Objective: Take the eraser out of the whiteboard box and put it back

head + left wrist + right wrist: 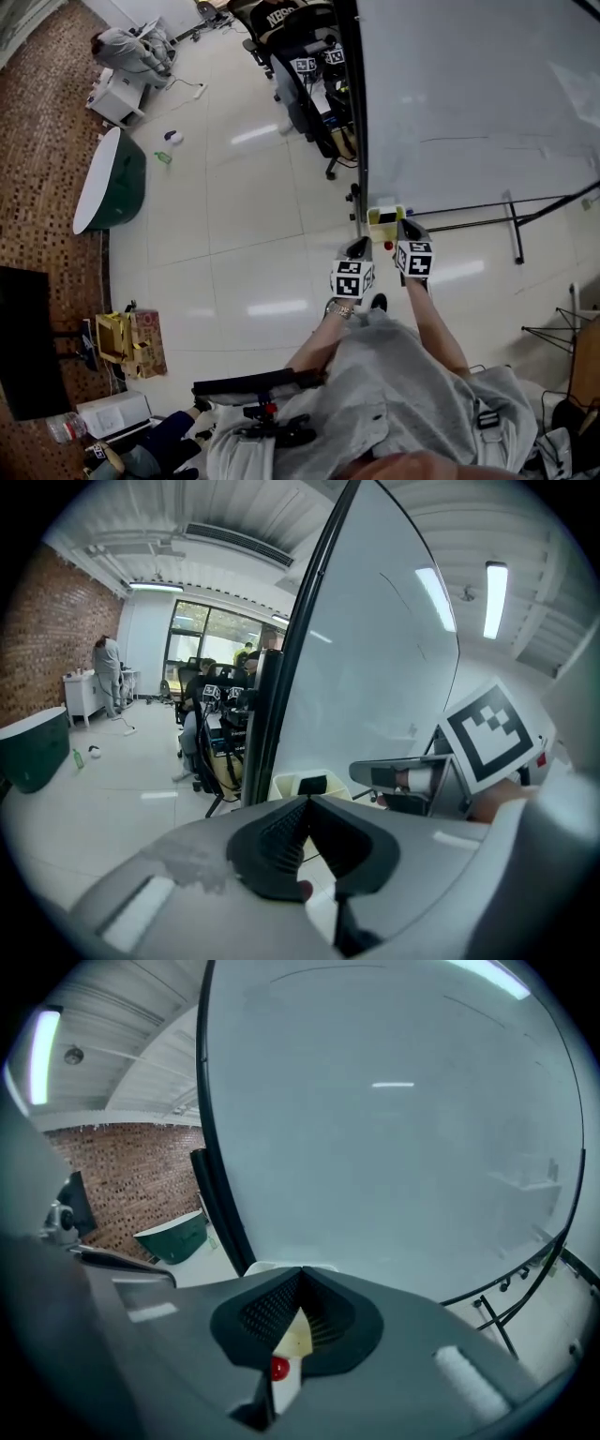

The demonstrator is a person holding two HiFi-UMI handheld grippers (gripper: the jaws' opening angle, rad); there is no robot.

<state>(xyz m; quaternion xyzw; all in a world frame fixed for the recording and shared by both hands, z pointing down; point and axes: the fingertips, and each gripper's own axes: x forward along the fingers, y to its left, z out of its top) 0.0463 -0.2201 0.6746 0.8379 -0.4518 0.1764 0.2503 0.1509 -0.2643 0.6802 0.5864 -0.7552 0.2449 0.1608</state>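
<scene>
At the whiteboard's (469,94) lower corner, 1 dark eraser (312,784) sits inside the cream whiteboard box (284,786). Close by the box, 2 hand-held grippers hover side by side. The right gripper (302,1274) is clenched on nothing, and the left gripper (309,801) is likewise closed and empty.

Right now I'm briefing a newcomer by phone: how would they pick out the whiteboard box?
Find the big whiteboard with the black frame. At the foot of its left edge sits a small open-topped box. Its pale yellow sets it apart from the black chairs beside it.
</scene>
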